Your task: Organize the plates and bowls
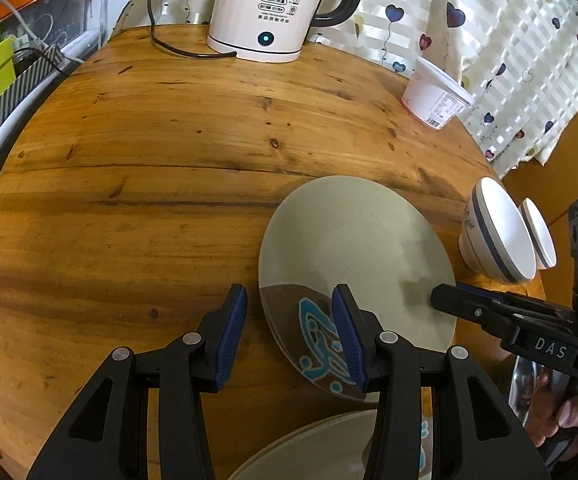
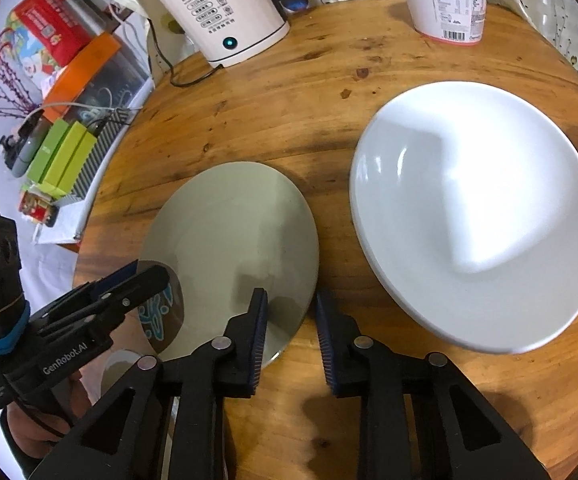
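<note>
L wrist: left gripper [image 1: 289, 328] jaws open, straddling near-left rim of grey plate [image 1: 353, 248] lying flat on desk [image 1: 149, 168]; right-hand jaw over its blue motif.

R wrist: right gripper [image 2: 291, 340] jaws open, astride plate's [image 2: 229, 236] near-right rim; white bowl [image 2: 477, 216] just beside.

A grey plate [image 2: 229, 236] with a blue-patterned brown patch is seen lying on the round wooden surface [image 2: 273, 120], just beside a white bowl [image 2: 477, 216]. The right gripper [image 2: 291, 344] is held with jaws parted astride the plate's near rim, while the left gripper [image 2: 129, 280] is reached in over its patterned edge. A white kettle [image 2: 225, 12] and a tub [image 2: 449, 0] are placed at the far side.
</note>
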A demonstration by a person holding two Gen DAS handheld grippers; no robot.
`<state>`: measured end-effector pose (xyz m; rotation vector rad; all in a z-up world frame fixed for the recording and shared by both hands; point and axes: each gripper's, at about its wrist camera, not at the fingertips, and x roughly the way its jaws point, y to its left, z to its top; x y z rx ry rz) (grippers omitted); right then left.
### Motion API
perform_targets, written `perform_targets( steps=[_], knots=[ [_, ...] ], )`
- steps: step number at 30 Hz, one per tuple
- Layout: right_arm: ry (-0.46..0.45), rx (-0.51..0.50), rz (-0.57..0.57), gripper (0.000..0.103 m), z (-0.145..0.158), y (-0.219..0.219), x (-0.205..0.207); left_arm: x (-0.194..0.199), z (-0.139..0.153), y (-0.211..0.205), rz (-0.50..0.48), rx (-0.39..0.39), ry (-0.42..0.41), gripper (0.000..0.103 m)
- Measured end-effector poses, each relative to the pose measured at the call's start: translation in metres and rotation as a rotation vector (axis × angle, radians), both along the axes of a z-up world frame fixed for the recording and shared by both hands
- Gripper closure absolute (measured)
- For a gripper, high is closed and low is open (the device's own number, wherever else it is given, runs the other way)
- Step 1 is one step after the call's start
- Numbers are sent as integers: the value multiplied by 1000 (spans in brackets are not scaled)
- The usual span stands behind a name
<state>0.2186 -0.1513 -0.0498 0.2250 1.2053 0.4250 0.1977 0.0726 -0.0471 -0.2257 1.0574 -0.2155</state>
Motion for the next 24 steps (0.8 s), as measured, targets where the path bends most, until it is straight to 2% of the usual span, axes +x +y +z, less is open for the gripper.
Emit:
perform_targets(
  steps=[9,24],
  knots=[
    [-28,7,-6,85,6,3,-1,1,4,-2,-1,10,-25,60],
    [-74,23,0,85,23,9,0,-3,22,7,28,-4,-69,60]
  ],
)
